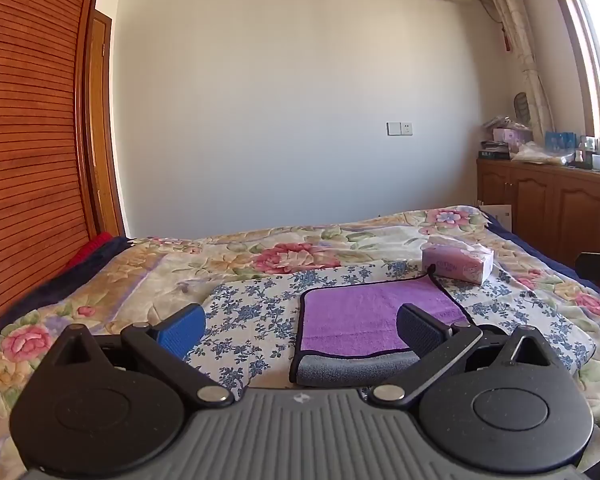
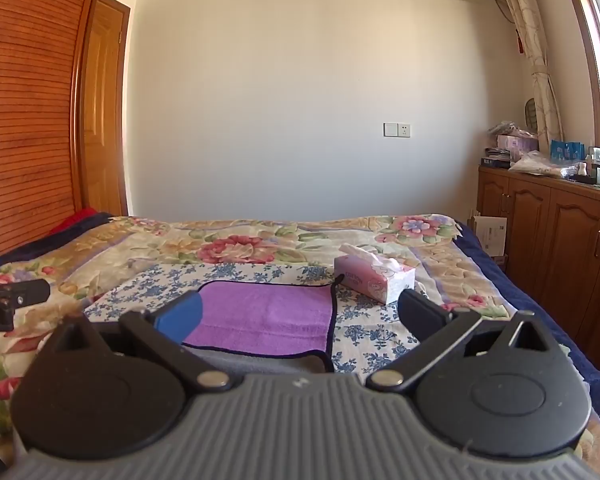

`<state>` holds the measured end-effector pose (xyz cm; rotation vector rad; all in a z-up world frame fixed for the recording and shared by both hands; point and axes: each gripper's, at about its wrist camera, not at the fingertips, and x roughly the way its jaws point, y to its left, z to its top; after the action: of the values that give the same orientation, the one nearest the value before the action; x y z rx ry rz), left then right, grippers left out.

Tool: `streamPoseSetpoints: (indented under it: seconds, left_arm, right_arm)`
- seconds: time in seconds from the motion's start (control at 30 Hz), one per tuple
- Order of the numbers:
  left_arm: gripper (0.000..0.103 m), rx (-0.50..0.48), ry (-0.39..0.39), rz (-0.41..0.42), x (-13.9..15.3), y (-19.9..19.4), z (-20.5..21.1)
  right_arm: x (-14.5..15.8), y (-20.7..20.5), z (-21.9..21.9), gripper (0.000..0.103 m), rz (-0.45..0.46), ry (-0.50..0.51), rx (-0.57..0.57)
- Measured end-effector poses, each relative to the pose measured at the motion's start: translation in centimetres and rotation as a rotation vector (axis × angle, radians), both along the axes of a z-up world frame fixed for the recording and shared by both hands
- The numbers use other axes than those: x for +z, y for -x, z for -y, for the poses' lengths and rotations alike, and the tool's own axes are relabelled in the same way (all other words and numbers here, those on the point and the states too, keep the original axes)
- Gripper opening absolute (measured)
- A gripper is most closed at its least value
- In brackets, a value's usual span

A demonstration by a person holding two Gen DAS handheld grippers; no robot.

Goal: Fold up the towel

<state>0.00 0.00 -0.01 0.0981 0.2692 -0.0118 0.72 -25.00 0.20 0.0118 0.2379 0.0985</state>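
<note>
A purple towel [image 1: 364,316] with a dark border lies flat on a blue-flowered cloth [image 1: 252,312] on the bed; its near edge shows a grey underside strip [image 1: 352,370]. My left gripper [image 1: 300,326] is open and empty, held just in front of the towel's near left corner. In the right wrist view the towel [image 2: 268,314] lies ahead, its near edge partly hidden behind the gripper body. My right gripper [image 2: 300,316] is open and empty, in front of the towel's near right corner. The left gripper's side shows at the left edge [image 2: 4,304].
A pink tissue box [image 1: 458,264] stands just beyond the towel's far right corner, also in the right wrist view [image 2: 374,278]. The flowered bedspread [image 2: 240,248] covers the bed. A wooden cabinet [image 2: 548,220] with clutter stands right, a slatted headboard [image 1: 24,160] left.
</note>
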Motion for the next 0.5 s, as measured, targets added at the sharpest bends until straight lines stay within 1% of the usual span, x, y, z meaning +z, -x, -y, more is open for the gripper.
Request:
streamPoseSetpoints:
  seconds: [0.5]
  left_arm:
    - [0.103,0.000,-0.002,0.001,-0.01,0.03,0.00]
  right_arm:
    - [0.09,0.06,-0.04,0.103,0.001,0.002,0.000]
